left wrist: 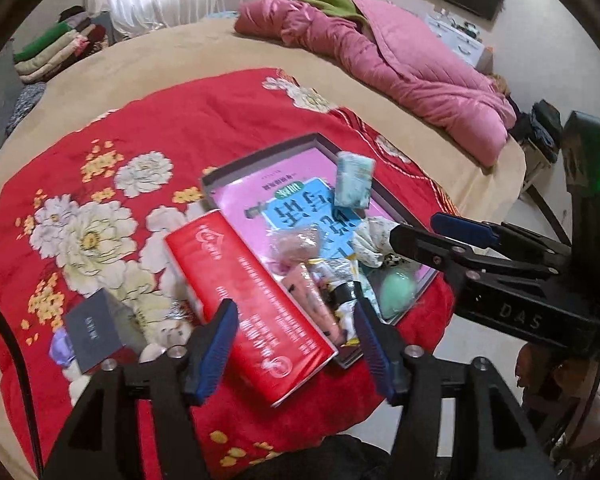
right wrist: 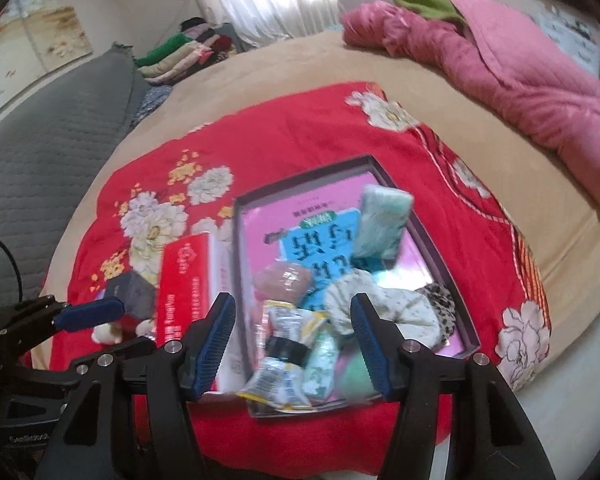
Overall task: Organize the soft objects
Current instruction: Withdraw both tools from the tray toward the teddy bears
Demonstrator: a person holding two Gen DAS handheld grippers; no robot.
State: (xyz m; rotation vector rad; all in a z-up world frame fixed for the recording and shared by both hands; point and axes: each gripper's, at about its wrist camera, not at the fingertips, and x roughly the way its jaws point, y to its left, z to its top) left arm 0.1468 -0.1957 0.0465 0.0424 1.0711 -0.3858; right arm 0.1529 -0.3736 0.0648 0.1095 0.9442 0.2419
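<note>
Glossy red carton (left wrist: 248, 304), shiny pink book cover (right wrist: 300, 216), soft red floral cloth quilt (left wrist: 180, 120), crinkly plastic packets (right wrist: 288, 344)

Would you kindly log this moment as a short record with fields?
surface: red floral quilt on a bed
container: shallow grey tray lined with a pink and blue book
in tray: tissue pack, white scrunchie, mint green ball, wrapped snack packets
beside tray: red box, small grey box
left gripper: open, empty, over the red box
right gripper: open, empty, over the tray's near end
</note>
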